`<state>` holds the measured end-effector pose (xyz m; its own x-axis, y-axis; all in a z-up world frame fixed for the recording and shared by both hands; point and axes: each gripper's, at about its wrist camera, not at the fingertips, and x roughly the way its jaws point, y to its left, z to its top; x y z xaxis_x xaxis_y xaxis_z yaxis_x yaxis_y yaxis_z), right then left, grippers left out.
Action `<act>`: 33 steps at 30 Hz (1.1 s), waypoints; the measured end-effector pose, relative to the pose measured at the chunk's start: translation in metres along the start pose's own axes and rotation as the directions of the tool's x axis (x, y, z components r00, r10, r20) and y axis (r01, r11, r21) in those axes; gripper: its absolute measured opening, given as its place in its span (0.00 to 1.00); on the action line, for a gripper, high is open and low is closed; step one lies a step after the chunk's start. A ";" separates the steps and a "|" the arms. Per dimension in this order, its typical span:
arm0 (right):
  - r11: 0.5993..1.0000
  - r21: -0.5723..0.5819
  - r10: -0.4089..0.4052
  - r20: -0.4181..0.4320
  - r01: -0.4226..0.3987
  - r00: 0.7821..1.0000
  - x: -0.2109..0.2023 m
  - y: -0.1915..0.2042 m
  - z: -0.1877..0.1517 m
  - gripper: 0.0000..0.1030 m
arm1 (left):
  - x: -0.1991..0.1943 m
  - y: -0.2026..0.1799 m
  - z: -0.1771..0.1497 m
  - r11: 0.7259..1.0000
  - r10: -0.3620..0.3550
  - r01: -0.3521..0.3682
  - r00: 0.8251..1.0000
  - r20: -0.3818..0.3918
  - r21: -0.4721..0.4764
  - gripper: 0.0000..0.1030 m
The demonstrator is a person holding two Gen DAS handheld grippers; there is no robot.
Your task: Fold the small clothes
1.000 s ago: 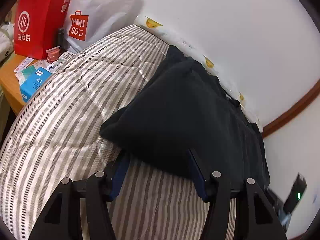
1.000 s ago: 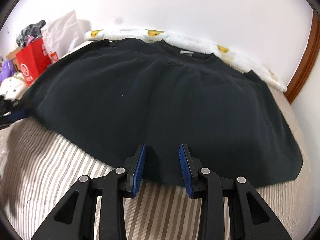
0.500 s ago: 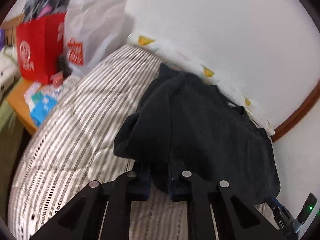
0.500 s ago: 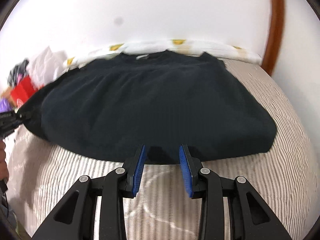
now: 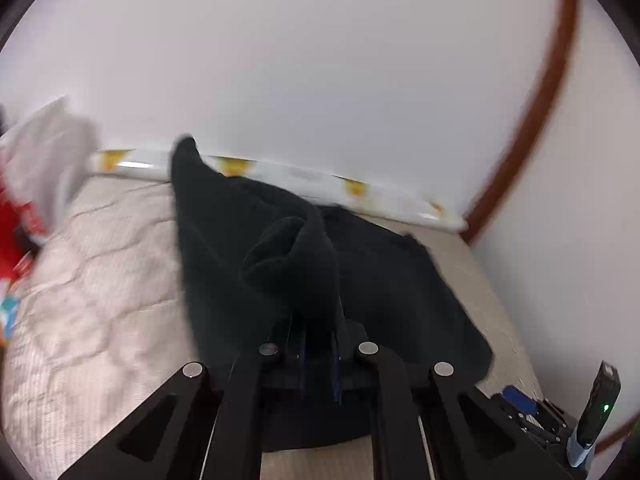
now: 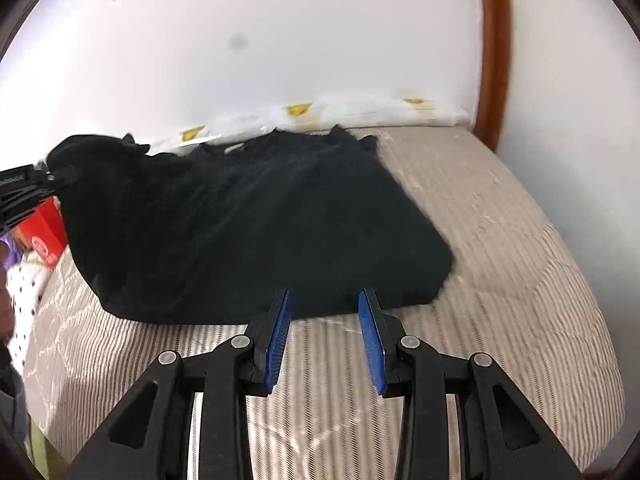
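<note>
The left wrist camera sits close above the soft black shirt (image 5: 384, 280), looking along it toward the white wall (image 5: 320, 60). The right wrist camera looks low across the striped bed cover (image 6: 500, 260) at the same shirt (image 6: 260, 220) and wall.

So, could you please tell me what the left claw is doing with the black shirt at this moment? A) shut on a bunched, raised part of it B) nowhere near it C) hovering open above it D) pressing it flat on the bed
A: the left claw has its jaws closed on a lifted bunch of the black shirt.
</note>
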<state>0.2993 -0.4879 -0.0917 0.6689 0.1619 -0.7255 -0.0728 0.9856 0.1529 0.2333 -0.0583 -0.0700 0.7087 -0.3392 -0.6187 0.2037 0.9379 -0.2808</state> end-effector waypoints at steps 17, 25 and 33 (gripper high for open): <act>0.998 0.056 0.029 0.001 -0.029 1.000 -0.013 -0.035 -0.016 0.44 | 0.062 -0.058 -0.054 0.975 -0.084 0.132 0.965 -0.248 0.180 0.20; 0.974 0.032 0.223 0.021 -0.224 0.975 0.015 0.025 0.006 0.63 | 0.006 -0.005 -0.073 0.958 0.062 -0.025 0.990 -0.123 0.284 0.62; 0.955 0.100 0.283 -0.004 -0.281 0.959 0.068 0.057 0.028 0.63 | 0.024 0.051 -0.093 0.988 0.045 -0.015 0.980 -0.193 0.154 0.65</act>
<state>0.3608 -0.4221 -0.1134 0.6184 0.4340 -0.6552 -0.1835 0.8903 0.4167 0.1979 -0.0251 -0.1674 0.5737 -0.3043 -0.7604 0.2950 0.9429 -0.1548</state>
